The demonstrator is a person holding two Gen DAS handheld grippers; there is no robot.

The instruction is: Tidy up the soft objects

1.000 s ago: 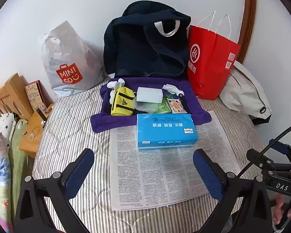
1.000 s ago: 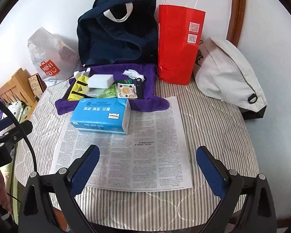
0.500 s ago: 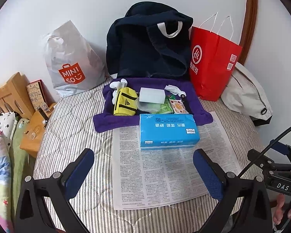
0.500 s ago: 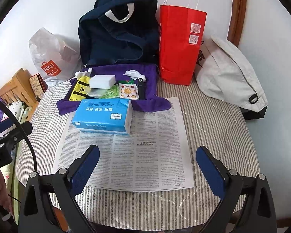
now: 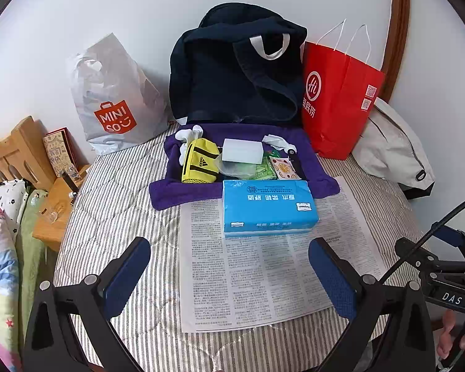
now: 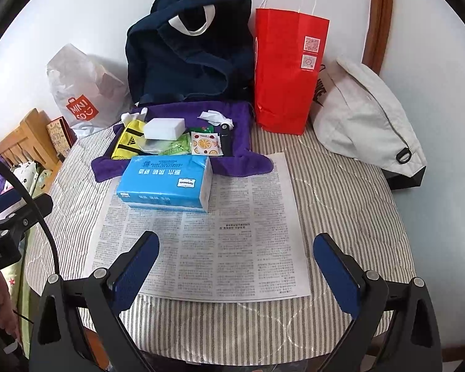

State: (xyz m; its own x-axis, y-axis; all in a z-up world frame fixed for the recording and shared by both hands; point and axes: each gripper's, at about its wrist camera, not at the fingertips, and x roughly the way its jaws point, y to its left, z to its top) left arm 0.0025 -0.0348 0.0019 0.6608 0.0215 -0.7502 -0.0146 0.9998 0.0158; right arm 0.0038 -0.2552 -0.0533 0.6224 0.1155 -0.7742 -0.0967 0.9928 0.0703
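Striped quilted cover [image 5: 114,204] over the worktop, white wall behind, wooden bed headboard [image 5: 12,152] off to the left. Newspaper sheet [image 6: 220,248] lies flat on the cover. Blue tissue pack [image 5: 268,206] sits on the far part of the sheet, its back edge touching the purple towel [image 5: 176,190]. On the towel: yellow Adidas pouch [image 5: 200,161] at left, with something white [image 5: 189,135] just behind it, can't tell what. White sponge block [image 5: 242,151] sits on top of a clear plastic bag [image 5: 237,169]. Green sachets [image 5: 265,170] and a fruit-print sachet [image 5: 282,169] lie to the right, then a small black item [image 6: 224,138] and a crumpled white tissue [image 6: 215,117].

Against the wall, left to right: Miniso plastic bag [image 5: 114,99], navy tote bag [image 5: 238,68], red paper bag [image 5: 338,99], light grey bag [image 6: 365,114] lying on its side.

My left claw [image 5: 229,274] is released, jaws wide apart, nothing between them; it hangs over the near part of the newspaper, short of the tissue pack. My right claw [image 6: 235,271] is likewise released and empty, over the near edge of the sheet, well clear of every item. The left view shows the right claw's body at its right edge, fingers [image 5: 449,334] gripping below it.
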